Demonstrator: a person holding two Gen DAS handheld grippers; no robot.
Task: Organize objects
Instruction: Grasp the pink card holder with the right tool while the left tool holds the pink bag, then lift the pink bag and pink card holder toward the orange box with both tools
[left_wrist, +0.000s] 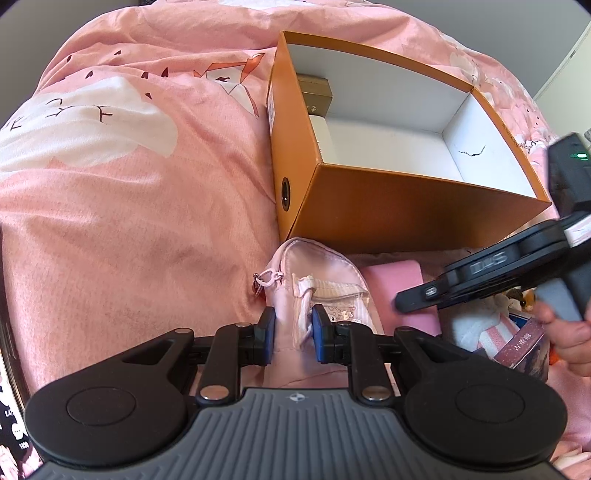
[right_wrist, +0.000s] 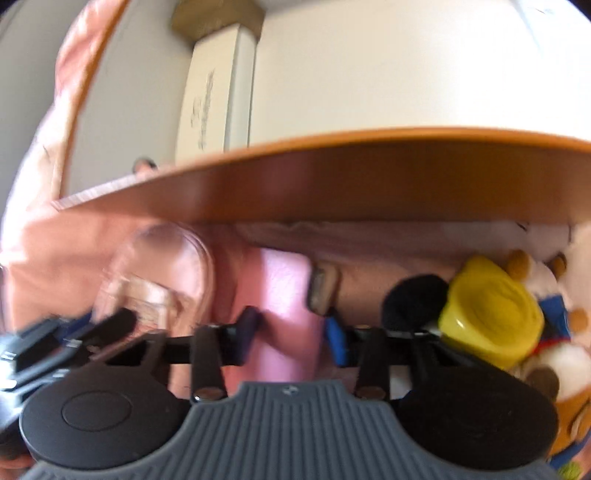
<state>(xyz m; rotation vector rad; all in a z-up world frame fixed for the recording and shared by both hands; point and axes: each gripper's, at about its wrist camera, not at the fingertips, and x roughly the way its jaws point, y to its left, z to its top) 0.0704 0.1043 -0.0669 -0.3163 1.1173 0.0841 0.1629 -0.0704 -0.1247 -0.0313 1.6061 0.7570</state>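
Observation:
My left gripper (left_wrist: 293, 332) is shut on the near end of a pale pink zip pouch (left_wrist: 317, 273) that lies on the pink bedspread (left_wrist: 147, 221). Just beyond it stands an open orange box (left_wrist: 369, 210) with a white inside. In its left end are a gold box (left_wrist: 314, 92) and a white box (left_wrist: 321, 129). To the right of the pouch lies a flat pink case (left_wrist: 395, 277). My right gripper (right_wrist: 291, 336) points down over the pink case (right_wrist: 284, 291), and in this blurred view its blue pads appear to press on the case's two sides.
Right of the case lies a pile: a yellow plastic toy (right_wrist: 491, 314), a black round thing (right_wrist: 413, 299), a white and brown plush (right_wrist: 546, 280) and a printed box (left_wrist: 524, 343). A hand (left_wrist: 572, 332) holds the right gripper's handle. The bedspread is bare to the left.

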